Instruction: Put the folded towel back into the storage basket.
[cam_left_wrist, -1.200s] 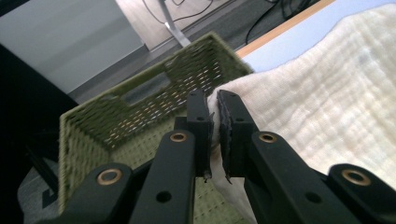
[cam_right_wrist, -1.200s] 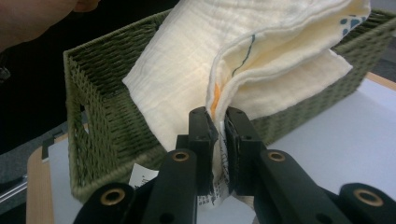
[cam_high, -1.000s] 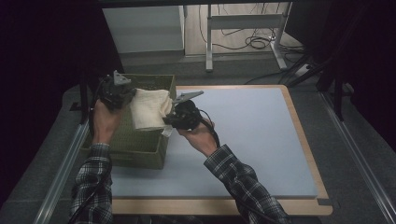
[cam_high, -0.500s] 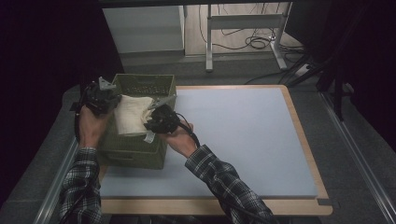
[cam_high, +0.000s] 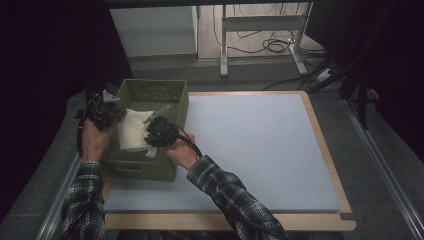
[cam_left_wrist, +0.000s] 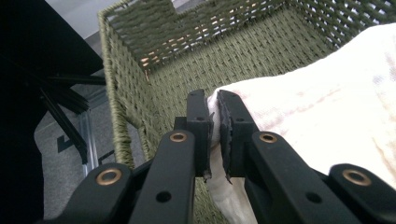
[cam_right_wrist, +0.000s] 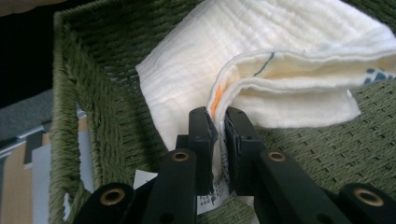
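Your left tool (cam_left_wrist: 214, 133) pinches one edge of the folded white cloth (cam_high: 131, 131). Your right tool (cam_right_wrist: 218, 140) pinches the other edge, by its tag. The cloth hangs between them, low inside the green basket (cam_high: 172, 92) at the table's (cam_high: 260, 140) left side. Its long way runs along the basket, away from you. I think you let go next.

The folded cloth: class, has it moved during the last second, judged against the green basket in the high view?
Yes. The folded cloth, held by both tools, has moved toward the person and down into the green basket.
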